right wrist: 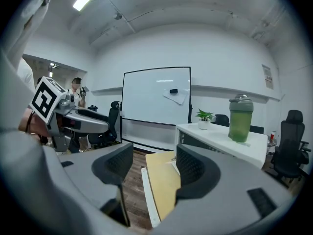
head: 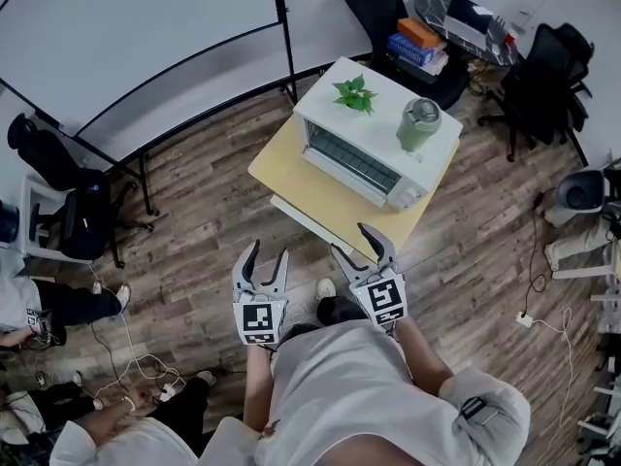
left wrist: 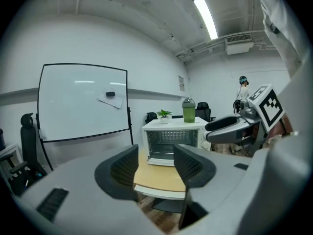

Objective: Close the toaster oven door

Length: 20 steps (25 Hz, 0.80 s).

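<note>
Where toaster oven (head: 369, 149) sits: far side of table (head: 310, 197), door down
left gripper (head: 269, 251): short of table, jaws narrowly apart, empty
right gripper (head: 354, 242): at table's near edge, jaws wider, empty

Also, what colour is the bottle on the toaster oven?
The bottle is green with a grey lid, clearest in the right gripper view.
</note>
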Motion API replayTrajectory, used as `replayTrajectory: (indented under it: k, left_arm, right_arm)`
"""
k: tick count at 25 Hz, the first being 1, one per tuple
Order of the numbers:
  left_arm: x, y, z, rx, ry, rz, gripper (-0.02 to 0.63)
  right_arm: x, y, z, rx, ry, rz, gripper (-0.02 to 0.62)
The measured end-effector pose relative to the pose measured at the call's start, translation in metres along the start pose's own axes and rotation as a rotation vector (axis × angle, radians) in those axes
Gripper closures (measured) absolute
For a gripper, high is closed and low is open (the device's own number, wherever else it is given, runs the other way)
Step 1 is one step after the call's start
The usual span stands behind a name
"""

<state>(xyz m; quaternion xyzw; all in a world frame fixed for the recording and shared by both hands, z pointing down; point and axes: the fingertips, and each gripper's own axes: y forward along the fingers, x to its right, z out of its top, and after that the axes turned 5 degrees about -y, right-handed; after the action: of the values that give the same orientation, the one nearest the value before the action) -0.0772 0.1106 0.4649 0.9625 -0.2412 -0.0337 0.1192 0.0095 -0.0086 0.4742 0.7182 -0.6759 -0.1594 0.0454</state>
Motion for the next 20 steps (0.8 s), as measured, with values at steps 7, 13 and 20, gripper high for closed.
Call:
replayTrajectory:
  k: [7,13,20]
  left_arm:
    - [-0.007,0.042,0.000,-0.031,0.008,-0.022,0.383]
    - [-0.011,0.079,-0.014,-0.080,0.007,-0.072,0.382]
    - [-0.025,0.125,-0.039,-0.147,0.028,-0.173,0.379]
  right_arm:
    - [0.028,0.018,-0.021,-0.044,0.042,-0.025,0.319]
    - [0.044,0.031,-0.051,-0.109,0.087,-0.054,0.319]
    - [0.053,0.053,-0.086,-0.196,0.140,-0.118,0.319]
